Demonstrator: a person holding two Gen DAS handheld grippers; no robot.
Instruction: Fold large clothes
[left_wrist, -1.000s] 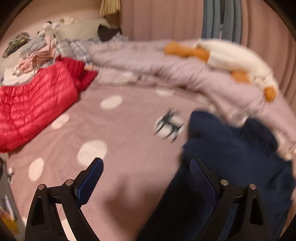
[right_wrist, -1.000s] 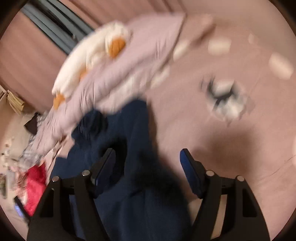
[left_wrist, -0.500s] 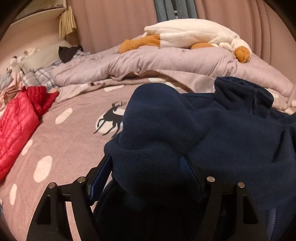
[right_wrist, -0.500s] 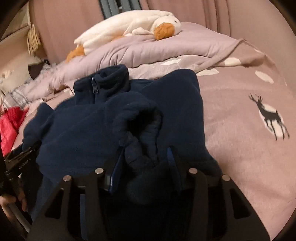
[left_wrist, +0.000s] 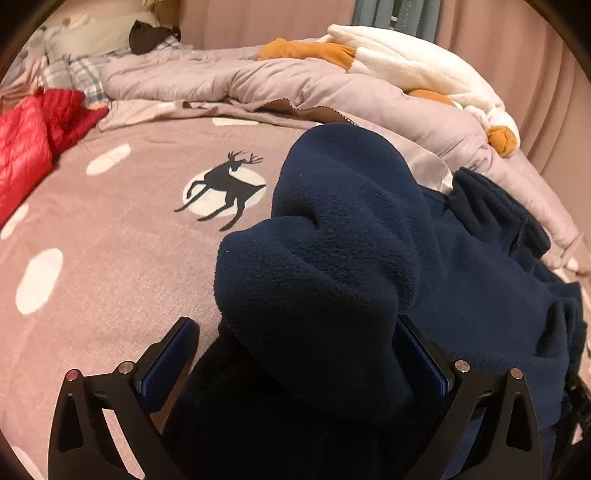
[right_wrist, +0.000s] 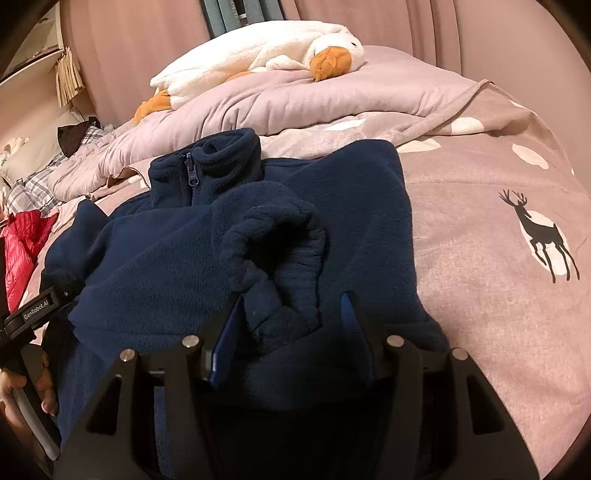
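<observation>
A navy fleece jacket (right_wrist: 177, 254) lies on the pink bedsheet, its zipped collar (right_wrist: 207, 162) toward the duvet. In the right wrist view a sleeve cuff (right_wrist: 277, 258) bunches between my fingers. My right gripper (right_wrist: 291, 332) is shut on that sleeve. In the left wrist view a thick fold of the jacket (left_wrist: 332, 240) bulges between the fingers. My left gripper (left_wrist: 295, 354) has its jaws wide, with fleece filling part of the gap; the left pad (left_wrist: 170, 358) stands clear of the cloth. The left gripper also shows in the right wrist view (right_wrist: 33, 314).
A red puffer jacket (left_wrist: 26, 140) lies at the far left of the bed. A lilac duvet (left_wrist: 258, 85) with a white goose plush (left_wrist: 424, 70) runs along the back. The deer-print sheet (left_wrist: 110, 236) spreads to the left, and to the right (right_wrist: 498, 295).
Both grippers dropped from above the bed onto the jacket. The right closed on the sleeve cuff. The left widened slightly and shifted, the fold now bulging between its fingers.
</observation>
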